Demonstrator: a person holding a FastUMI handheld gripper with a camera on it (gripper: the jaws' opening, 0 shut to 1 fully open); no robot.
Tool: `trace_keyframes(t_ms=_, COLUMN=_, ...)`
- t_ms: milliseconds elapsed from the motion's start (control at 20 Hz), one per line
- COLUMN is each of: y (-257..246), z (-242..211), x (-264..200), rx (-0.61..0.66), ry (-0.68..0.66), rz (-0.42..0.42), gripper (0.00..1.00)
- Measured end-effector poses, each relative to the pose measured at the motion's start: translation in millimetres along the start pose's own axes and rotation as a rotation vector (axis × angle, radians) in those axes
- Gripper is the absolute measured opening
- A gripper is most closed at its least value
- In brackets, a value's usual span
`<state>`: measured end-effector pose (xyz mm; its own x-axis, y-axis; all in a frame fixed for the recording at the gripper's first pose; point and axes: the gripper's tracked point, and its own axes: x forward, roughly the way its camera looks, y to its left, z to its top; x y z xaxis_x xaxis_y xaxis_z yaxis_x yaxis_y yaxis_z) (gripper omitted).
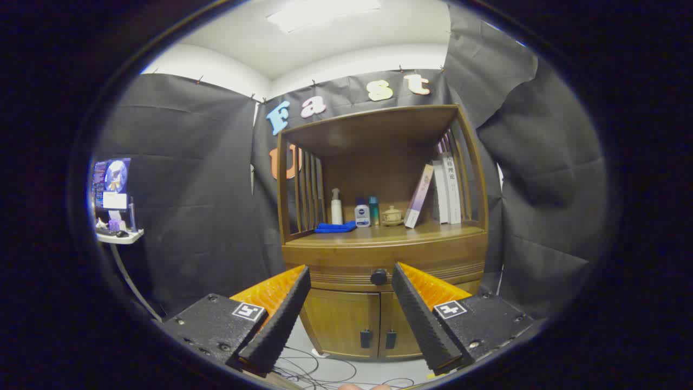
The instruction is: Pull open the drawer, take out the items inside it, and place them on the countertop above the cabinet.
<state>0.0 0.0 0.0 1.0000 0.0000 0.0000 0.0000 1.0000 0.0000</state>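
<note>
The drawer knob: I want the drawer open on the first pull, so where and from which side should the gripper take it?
Grip the round knob itself, at the middle of the shut drawer front, coming straight from the front. It sticks out toward the camera, so the fingers can likely close on its two sides. The gripper is open, with the knob ahead between its fingers.

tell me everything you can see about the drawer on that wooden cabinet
The brown wooden drawer sits shut, flush in the cabinet front, directly under the countertop and above the two lower doors. Its curved front carries fine horizontal grooves along the bottom and one round dark knob at centre. The open tool frames the knob, touching nothing.
</note>
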Motion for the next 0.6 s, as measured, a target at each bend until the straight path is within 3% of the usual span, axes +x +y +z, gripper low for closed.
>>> trace_keyframes(t_ms=600, y=-10, z=0, x=0, rx=0.005, ry=0.015, rz=-0.034, gripper=0.99)
